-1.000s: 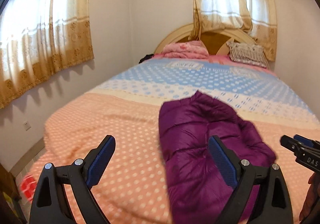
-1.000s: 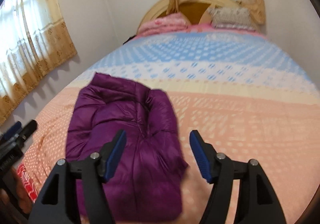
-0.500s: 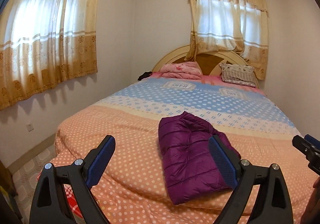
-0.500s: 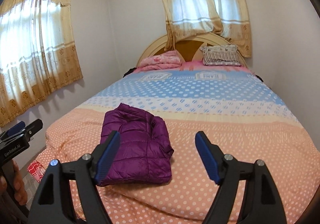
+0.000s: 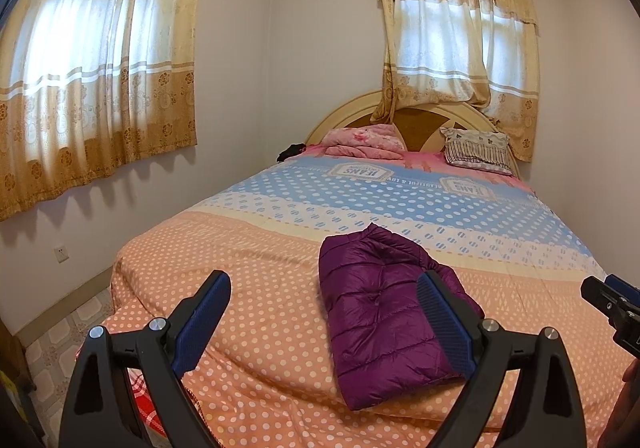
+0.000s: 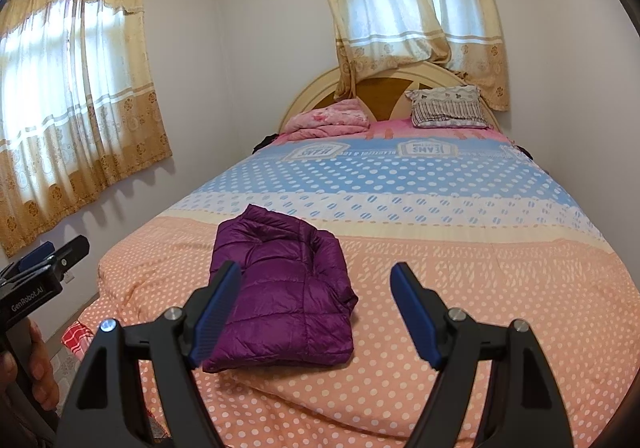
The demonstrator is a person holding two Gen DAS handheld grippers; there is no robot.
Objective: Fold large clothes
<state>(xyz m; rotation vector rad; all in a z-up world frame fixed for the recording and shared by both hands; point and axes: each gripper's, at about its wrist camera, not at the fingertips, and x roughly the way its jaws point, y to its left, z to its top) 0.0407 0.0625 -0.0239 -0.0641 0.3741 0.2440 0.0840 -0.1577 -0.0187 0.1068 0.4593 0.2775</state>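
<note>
A purple quilted jacket [image 5: 384, 312] lies folded into a compact rectangle on the orange dotted end of the bed; it shows too in the right wrist view as the jacket [image 6: 280, 288]. My left gripper [image 5: 324, 316] hangs open in the air short of the bed's foot, nothing between its blue pads. My right gripper [image 6: 316, 308] is open as well and holds nothing; its body shows at the right edge of the left wrist view as the right gripper [image 5: 612, 308]. Both stand back from the jacket, apart from it.
The bed [image 6: 460, 268] has a polka-dot cover in orange, cream and blue. A pink folded blanket [image 5: 360, 139] and a striped pillow [image 5: 476, 149] lie by the headboard. Curtained windows [image 5: 88, 59] line two walls. A red checked cloth [image 6: 76, 336] lies by the foot. Tiled floor [image 5: 52, 348] runs on the left.
Both grippers have pulled back and up from the jacket, which now looks smaller and lies alone. The right jaws stand a little wider. Over the last half second nothing moved.
</note>
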